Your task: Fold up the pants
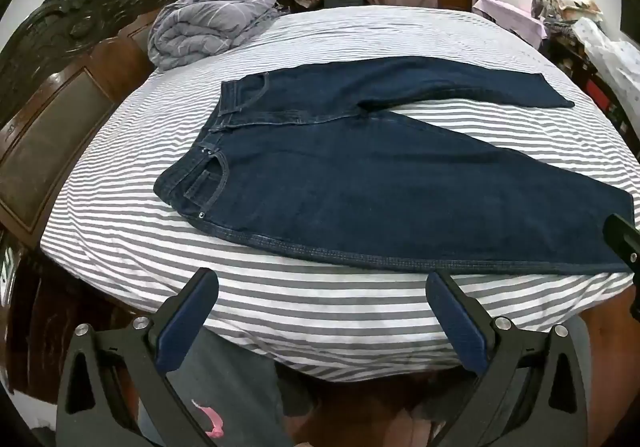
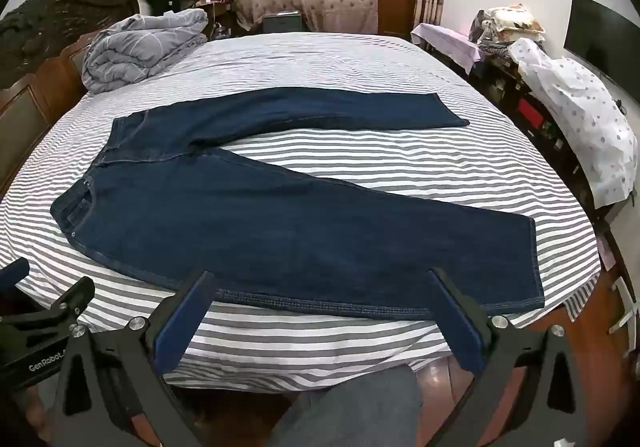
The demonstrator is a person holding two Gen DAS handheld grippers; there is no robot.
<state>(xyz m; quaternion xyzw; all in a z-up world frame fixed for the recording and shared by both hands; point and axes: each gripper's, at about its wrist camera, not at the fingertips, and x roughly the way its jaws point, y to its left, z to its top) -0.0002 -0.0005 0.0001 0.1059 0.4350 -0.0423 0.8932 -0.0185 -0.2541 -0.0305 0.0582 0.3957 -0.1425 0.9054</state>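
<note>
Dark blue jeans (image 1: 360, 183) lie flat on the striped bed (image 1: 280, 299), waistband at the left, legs spread apart toward the right. They also show in the right wrist view (image 2: 280, 215). My left gripper (image 1: 322, 291) is open and empty, above the bed's near edge, just short of the near leg's side seam. My right gripper (image 2: 320, 287) is open and empty, its fingertips at the near leg's side seam, near the hem end. The left gripper shows at the right wrist view's left edge (image 2: 36, 319).
A folded grey quilt (image 1: 208, 27) lies at the far left corner by the dark wooden headboard (image 1: 52, 87). A cluttered shelf with covered bundles (image 2: 576, 119) stands along the right side of the bed. Curtains and a door are behind.
</note>
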